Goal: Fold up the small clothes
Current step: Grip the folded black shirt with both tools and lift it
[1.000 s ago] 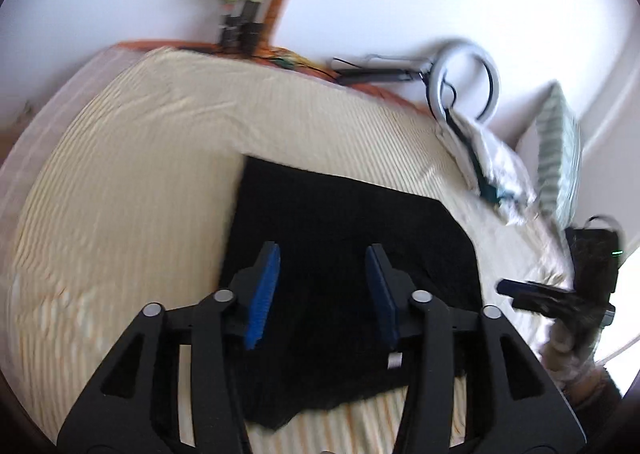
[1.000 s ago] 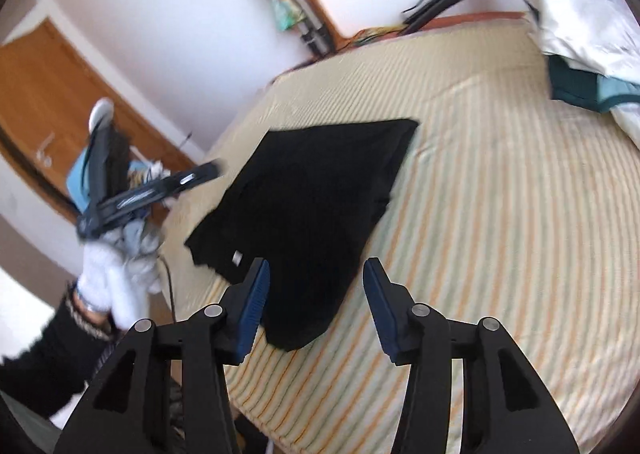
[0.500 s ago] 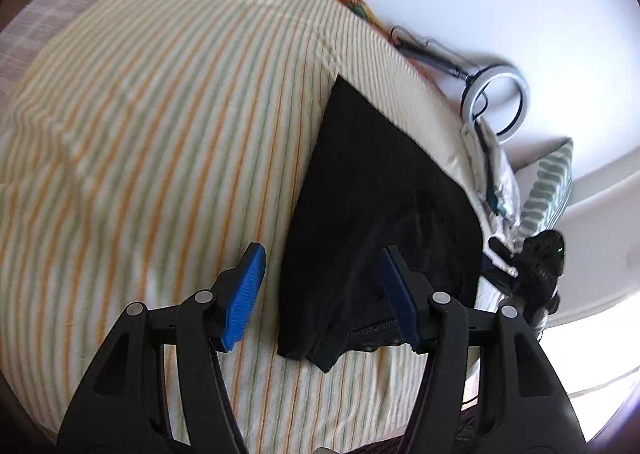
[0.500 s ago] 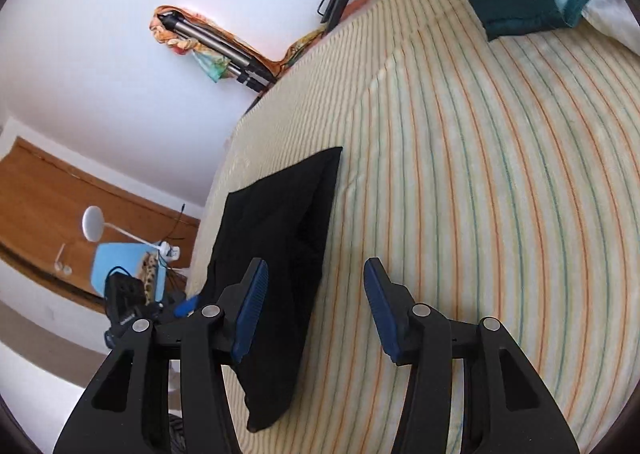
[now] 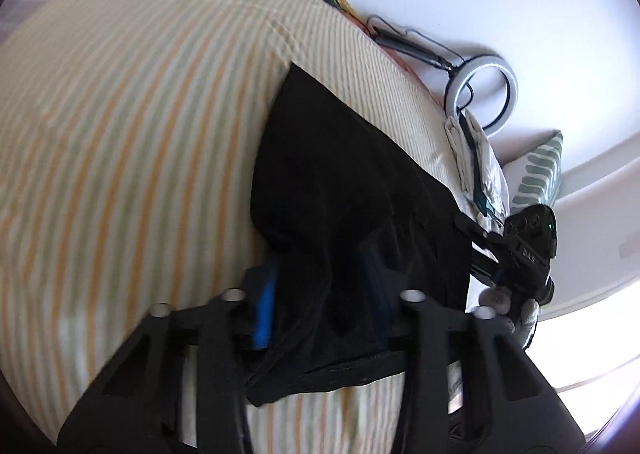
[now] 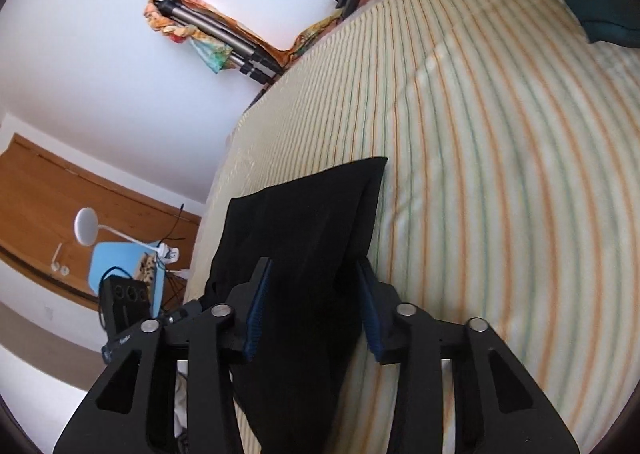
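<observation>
Black garment (image 5: 344, 174) on cream sheet (image 6: 500, 182) with orange and green stripes; blue-padded black fingers (image 6: 256, 310)

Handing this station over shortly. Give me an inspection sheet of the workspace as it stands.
Surface: bed with striped sheet, lightly creased.
Job's things: black garment lies near the bed edge, partly bunched up.
Clutter: pile of white and teal clothes and a patterned pillow at the far side.
Grippers: left gripper has cloth draped between its fingers, open; right gripper straddles the garment, open.
Cables: cord hanging by the ring light; wires by the blue chair.
Surroundings: white wall, folded tripod, wooden door, white lamp.
</observation>
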`<state>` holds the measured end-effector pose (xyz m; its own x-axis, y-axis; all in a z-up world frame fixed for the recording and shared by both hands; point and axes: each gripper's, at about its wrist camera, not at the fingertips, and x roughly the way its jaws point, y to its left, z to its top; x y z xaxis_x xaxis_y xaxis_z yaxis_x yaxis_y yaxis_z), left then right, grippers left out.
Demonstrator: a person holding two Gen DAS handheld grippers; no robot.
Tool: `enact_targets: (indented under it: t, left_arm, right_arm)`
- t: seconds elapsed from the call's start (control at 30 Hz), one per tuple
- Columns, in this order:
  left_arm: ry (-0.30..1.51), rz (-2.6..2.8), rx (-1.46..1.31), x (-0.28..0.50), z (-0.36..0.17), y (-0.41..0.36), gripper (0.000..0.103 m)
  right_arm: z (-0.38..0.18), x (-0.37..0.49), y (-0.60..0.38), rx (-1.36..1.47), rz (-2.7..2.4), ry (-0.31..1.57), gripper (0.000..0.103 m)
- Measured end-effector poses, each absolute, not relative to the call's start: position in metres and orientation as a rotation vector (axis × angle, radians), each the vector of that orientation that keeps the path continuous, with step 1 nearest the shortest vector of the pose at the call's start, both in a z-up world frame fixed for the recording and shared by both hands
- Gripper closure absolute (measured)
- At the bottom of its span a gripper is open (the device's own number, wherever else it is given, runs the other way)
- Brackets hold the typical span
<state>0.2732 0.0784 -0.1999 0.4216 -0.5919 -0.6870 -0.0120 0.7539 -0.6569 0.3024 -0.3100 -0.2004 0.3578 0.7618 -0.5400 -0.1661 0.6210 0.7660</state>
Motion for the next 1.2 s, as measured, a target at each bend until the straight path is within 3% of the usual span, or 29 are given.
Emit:
enact_targets:
  t: [0.03, 0.07, 0.1, 0.13, 0.2, 0.67, 1.2]
  left_arm:
    - [1.082, -0.389, -0.626, 0.275, -0.200, 0.075, 0.074]
    - [1.080, -0.380, -0.609, 0.276, -0.199, 0.073, 0.086]
    - [1.080, -0.383, -0.605, 0.277, -0.199, 0.072, 0.091]
    - [1.079, -0.385, -0.607, 0.277, -0.198, 0.071, 0.092]
    - [1.057, -0.377, -0.590, 0.275, -0.192, 0.070, 0.095]
    - [0.920, -0.450, -0.527, 0.252, -0.130, 0.052, 0.097]
    - [0.869, -0.628, -0.439, 0.293, -0.094, -0.080, 0.097]
  right_arm:
    - [-0.202, 0.304, -0.308, 0.683, 0.660, 1.044, 0.073]
    - [-0.203, 0.306, -0.305, 0.683, 0.649, 1.052, 0.078]
    - [-0.205, 0.307, -0.303, 0.682, 0.642, 1.062, 0.088]
    - [-0.206, 0.307, -0.301, 0.676, 0.637, 1.070, 0.094]
    - [-0.200, 0.305, -0.296, 0.631, 0.609, 1.055, 0.096]
    - [-0.113, 0.266, -0.274, 0.342, 0.594, 0.851, 0.098]
    - [-0.054, 0.259, -0.381, 0.286, 0.510, 0.756, 0.098]
